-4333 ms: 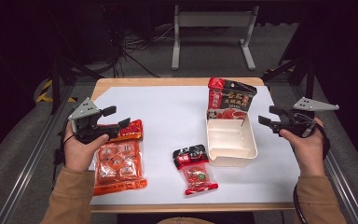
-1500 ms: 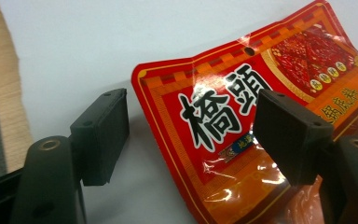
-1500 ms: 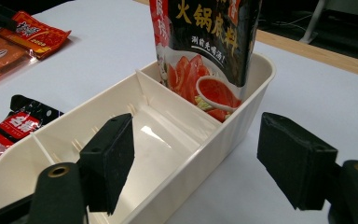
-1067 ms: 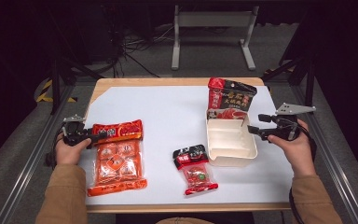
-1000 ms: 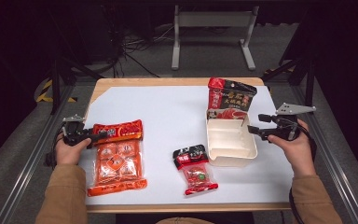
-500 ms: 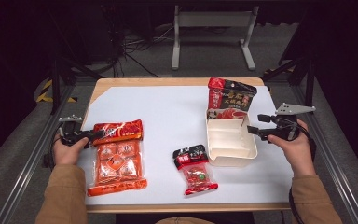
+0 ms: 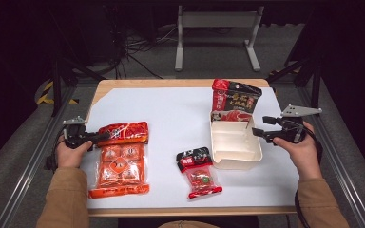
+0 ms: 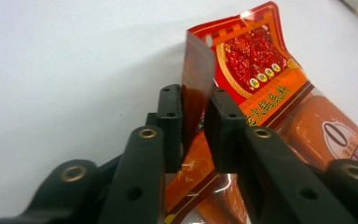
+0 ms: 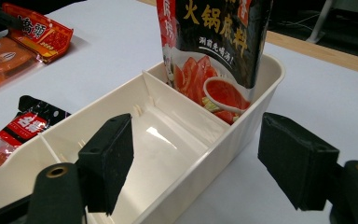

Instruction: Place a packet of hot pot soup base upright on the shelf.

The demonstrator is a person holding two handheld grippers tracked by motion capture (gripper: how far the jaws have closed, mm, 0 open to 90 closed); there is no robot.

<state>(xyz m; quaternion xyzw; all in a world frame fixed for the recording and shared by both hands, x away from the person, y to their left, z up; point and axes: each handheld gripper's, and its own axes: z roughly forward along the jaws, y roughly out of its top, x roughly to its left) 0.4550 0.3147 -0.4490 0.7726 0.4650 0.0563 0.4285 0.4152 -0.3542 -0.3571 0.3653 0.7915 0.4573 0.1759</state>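
Note:
A large orange-red snack packet lies flat at the table's left. My left gripper is at its top left corner. Its jaws have just been closing, and the packet's curled-up edge is now pinched between the pads. At the right stands a cream divided tray with a black-and-red pouch upright in its far compartment. My right gripper is open at the tray's right side, one jaw over the inside and the other outside the wall.
A small red-and-black packet lies just left of the tray near the front. A white sheet covers the wooden tabletop. Metal rails run along both table sides, and dark floor with cables lies beyond.
The left gripper's jaws have closed onto the orange-red packet's top left corner. Both hands stayed where they were, and the right gripper is unchanged.

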